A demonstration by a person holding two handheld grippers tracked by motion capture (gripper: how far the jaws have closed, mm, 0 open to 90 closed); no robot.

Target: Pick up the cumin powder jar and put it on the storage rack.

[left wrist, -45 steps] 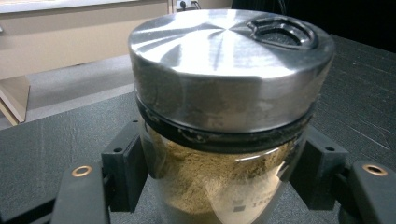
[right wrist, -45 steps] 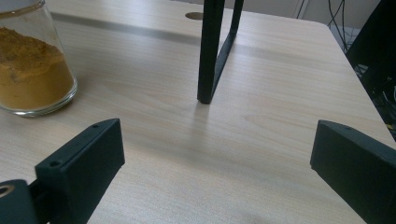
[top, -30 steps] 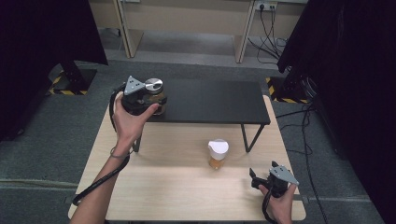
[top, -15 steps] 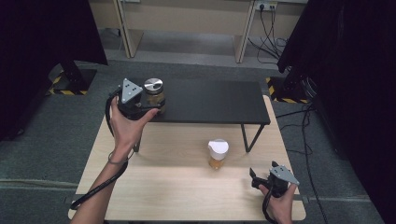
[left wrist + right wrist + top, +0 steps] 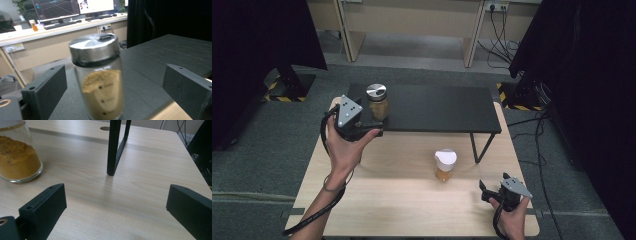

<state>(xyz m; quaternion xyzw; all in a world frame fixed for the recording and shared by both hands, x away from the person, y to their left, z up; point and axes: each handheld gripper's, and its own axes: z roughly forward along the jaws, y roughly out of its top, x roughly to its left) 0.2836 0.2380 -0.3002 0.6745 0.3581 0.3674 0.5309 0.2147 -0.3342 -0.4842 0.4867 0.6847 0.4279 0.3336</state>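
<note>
grey carpet floor [image 5: 422, 60], black curtains [image 5: 257, 35] (both sides), beige desk [image 5: 412, 15] behind.

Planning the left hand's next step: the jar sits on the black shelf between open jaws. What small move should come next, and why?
Probably draw the left gripper straight back off the shelf. Its jaws have just been opening; the jar stands upright between them with a gap on each side, so it looks released and a sideways move might tip it.

A white-lidded jar [image 5: 445, 165] of orange powder stands on the wooden bench [image 5: 402, 200]. Monitors [image 5: 57, 8] sit on a far desk.
</note>
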